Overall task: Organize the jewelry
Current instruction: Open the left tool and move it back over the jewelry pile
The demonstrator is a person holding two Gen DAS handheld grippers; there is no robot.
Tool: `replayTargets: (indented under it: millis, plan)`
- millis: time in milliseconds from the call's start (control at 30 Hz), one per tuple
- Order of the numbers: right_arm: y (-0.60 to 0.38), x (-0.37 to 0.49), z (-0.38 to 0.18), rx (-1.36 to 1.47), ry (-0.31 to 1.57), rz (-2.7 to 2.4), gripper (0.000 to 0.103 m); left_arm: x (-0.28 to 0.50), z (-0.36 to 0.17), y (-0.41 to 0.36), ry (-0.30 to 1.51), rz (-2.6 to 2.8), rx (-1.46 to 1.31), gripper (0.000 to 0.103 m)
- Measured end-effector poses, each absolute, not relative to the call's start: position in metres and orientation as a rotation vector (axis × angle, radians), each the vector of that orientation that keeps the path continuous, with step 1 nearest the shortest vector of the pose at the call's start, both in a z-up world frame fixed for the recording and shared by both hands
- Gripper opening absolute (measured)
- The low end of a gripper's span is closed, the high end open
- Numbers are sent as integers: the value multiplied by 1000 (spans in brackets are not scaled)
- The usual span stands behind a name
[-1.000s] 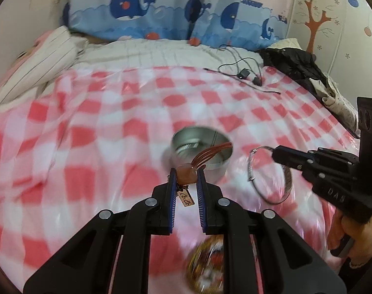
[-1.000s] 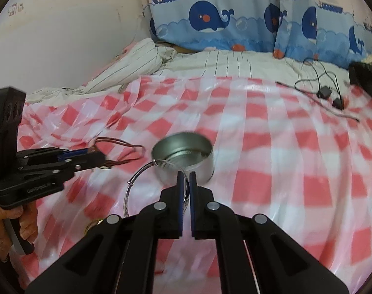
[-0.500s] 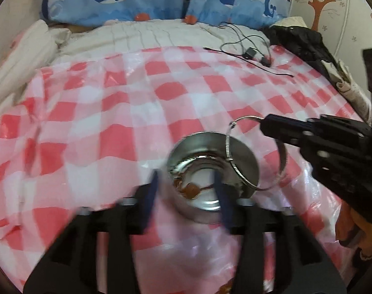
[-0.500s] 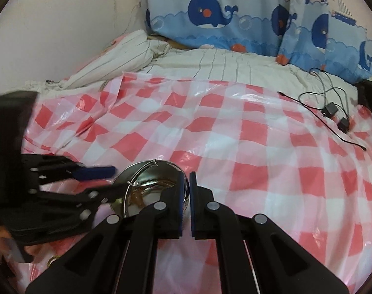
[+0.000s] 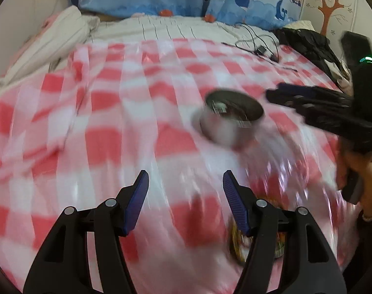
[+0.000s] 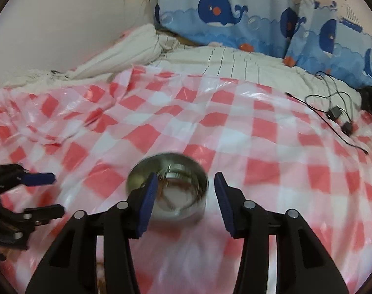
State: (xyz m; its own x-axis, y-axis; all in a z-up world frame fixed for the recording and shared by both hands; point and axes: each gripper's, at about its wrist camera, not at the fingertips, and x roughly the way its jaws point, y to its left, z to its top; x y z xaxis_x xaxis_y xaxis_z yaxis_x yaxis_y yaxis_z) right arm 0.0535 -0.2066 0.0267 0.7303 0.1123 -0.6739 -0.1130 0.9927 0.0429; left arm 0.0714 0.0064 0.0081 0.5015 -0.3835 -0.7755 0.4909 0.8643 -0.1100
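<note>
Tin [image 6: 168, 186] sits on the checked sheet [image 6: 235, 132] just ahead of the right gripper [image 6: 186, 193], partly framed by its two blue-padded fingers [image 6: 147, 203], which stand spread wide with nothing between them. From the left wrist view the tin [image 5: 231, 120] lies well ahead and to the right of the left gripper [image 5: 186, 196], whose jaws are also spread wide and hold nothing; the right gripper [image 5: 308, 103] hovers close beside the tin's right rim there.

It is a round, low, silver metal tin with no lid on. Inside it lie a silver bangle [image 6: 178, 171] near the far wall and some brownish cord [image 6: 176, 186]; blur hides finer detail. Both views are smeared by motion.

Beneath the left gripper's right finger lies a round, colourful object [image 5: 237, 242], too blurred to identify. A black cable [image 6: 338, 112] rests on the sheet's far right edge, well apart from the tin. Whale-print pillows [image 6: 222, 14] line the wall.
</note>
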Motion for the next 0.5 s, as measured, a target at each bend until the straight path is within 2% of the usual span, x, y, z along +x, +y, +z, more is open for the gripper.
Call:
replayTargets:
  millis: [200, 367, 500]
  plan:
    - [-221, -22, 3, 129, 811, 126, 50, 28, -1, 15, 924, -589, 112, 60]
    - [-222, -29, 0, 197, 811, 152, 50, 14, -3, -6, 896, -638, 201, 60]
    - [-221, -28, -5, 203, 824, 149, 55, 5, -7, -26, 854, -643, 322, 60]
